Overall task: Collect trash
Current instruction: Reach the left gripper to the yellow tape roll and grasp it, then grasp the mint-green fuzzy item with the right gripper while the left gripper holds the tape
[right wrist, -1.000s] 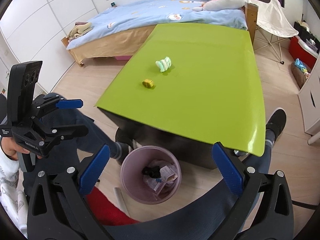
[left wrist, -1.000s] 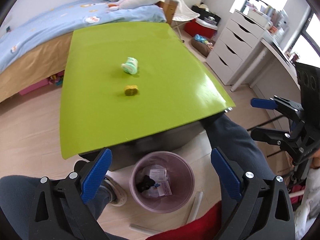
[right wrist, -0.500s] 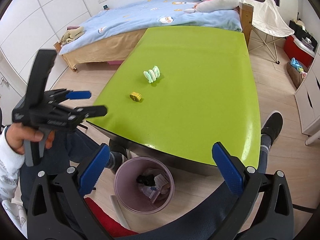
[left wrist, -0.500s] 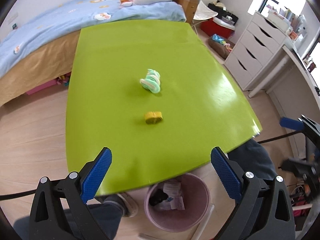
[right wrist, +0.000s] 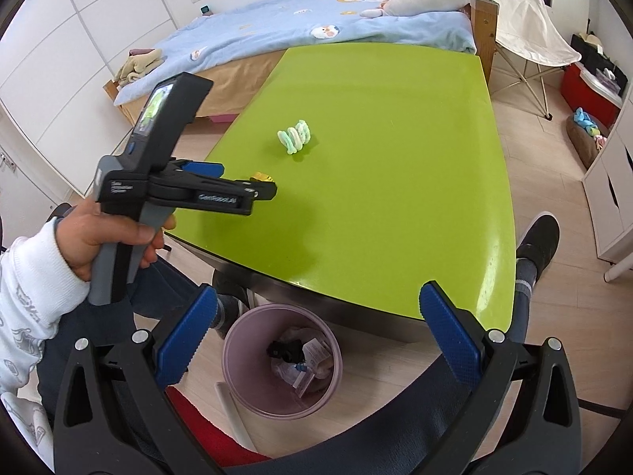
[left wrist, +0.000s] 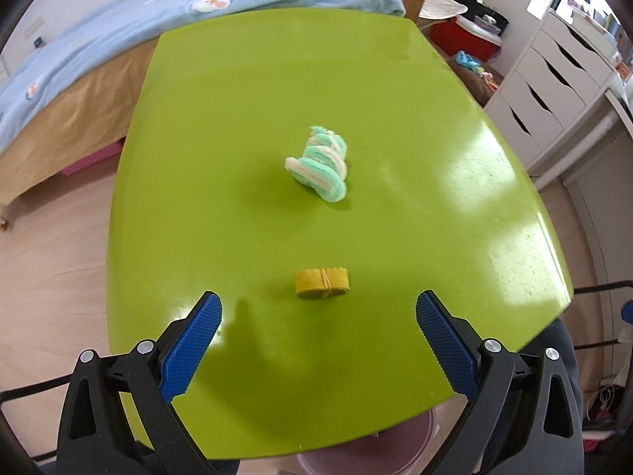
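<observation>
- My left gripper [left wrist: 316, 312] hangs over the near part of the green table [left wrist: 221, 206], pointing steeply down. Its jaws stand wide apart and have just been closing a little; nothing is pressed between the blue pads [left wrist: 194, 340].
- The yellow wad [left wrist: 321, 283] lies on the table just ahead of the left fingertips, between their lines, touching neither.
- The mint-and-white fuzzy bundle [left wrist: 320, 168] lies farther along the table, well apart from the wad.
- My right gripper [right wrist: 316, 308] hangs off the table's near edge, jaws wide apart and empty.
- The pink bin [right wrist: 241, 380] stands on the floor below that edge, with scraps inside.
- In the right wrist view, a hand [right wrist: 99, 237] holds the left gripper's handle.
</observation>
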A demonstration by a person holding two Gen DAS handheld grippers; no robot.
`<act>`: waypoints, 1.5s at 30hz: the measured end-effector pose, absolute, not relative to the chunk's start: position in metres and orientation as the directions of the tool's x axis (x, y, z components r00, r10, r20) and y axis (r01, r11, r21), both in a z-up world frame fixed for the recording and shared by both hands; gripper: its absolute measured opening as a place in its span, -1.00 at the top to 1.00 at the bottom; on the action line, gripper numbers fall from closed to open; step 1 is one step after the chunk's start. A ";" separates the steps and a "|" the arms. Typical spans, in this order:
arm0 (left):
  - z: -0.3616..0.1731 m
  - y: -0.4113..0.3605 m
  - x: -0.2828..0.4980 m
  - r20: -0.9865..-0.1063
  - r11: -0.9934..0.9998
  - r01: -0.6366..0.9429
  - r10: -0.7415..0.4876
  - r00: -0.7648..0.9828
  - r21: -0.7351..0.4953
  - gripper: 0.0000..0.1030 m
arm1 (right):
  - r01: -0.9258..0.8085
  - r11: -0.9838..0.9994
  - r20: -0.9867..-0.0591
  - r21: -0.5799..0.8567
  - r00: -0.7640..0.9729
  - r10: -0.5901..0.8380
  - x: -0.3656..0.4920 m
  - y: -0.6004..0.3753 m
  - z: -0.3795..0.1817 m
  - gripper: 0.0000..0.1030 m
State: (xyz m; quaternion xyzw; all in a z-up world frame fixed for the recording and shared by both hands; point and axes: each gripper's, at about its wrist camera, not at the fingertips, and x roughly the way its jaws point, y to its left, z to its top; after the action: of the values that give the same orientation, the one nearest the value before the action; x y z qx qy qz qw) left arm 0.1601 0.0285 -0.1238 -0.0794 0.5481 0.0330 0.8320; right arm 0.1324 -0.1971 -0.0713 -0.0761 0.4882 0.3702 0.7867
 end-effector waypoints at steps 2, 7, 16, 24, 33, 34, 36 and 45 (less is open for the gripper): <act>-0.127 0.027 0.164 -0.921 0.984 -0.149 -0.030 0.389 -0.096 -0.61 | -0.655 0.715 -0.825 0.244 0.247 0.508 0.133 -0.197 -0.073 -0.94; -0.131 0.026 0.167 -0.917 0.983 -0.156 -0.027 0.399 -0.097 -0.29 | -0.656 0.713 -0.827 0.246 0.243 0.508 0.133 -0.197 -0.074 -0.94; -0.132 0.028 0.169 -0.918 0.987 -0.140 -0.023 0.396 -0.085 0.45 | -0.655 0.714 -0.827 0.246 0.242 0.507 0.134 -0.196 -0.075 -0.94; -0.123 0.028 0.159 -0.907 0.990 -0.101 -0.045 0.419 -0.095 0.46 | -0.667 0.709 -0.831 0.229 0.245 0.500 0.137 -0.189 -0.074 -0.94; -0.095 0.037 0.142 -0.892 0.995 -0.067 -0.040 0.450 -0.078 0.46 | -0.717 0.670 -0.827 0.194 0.248 0.504 0.162 -0.154 -0.062 -0.94; -0.092 0.039 0.140 -0.891 0.995 -0.066 -0.038 0.453 -0.076 0.46 | -0.723 0.665 -0.827 0.189 0.248 0.505 0.165 -0.150 -0.060 -0.94; -0.087 0.043 0.136 -0.888 0.995 -0.064 -0.040 0.459 -0.078 0.46 | -0.732 0.656 -0.826 0.183 0.247 0.507 0.175 -0.138 -0.057 -0.94; -0.079 0.056 0.118 -0.878 0.994 -0.053 -0.059 0.475 -0.095 0.46 | -0.791 0.594 -0.847 0.148 0.208 0.489 0.217 -0.081 -0.063 -0.94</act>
State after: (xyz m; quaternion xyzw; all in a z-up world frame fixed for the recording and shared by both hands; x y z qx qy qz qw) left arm 0.1178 0.0557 -0.0792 -0.0545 0.5122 -0.0018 0.8571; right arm 0.2166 -0.0811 -0.0629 -0.1614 0.4678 0.4209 0.7602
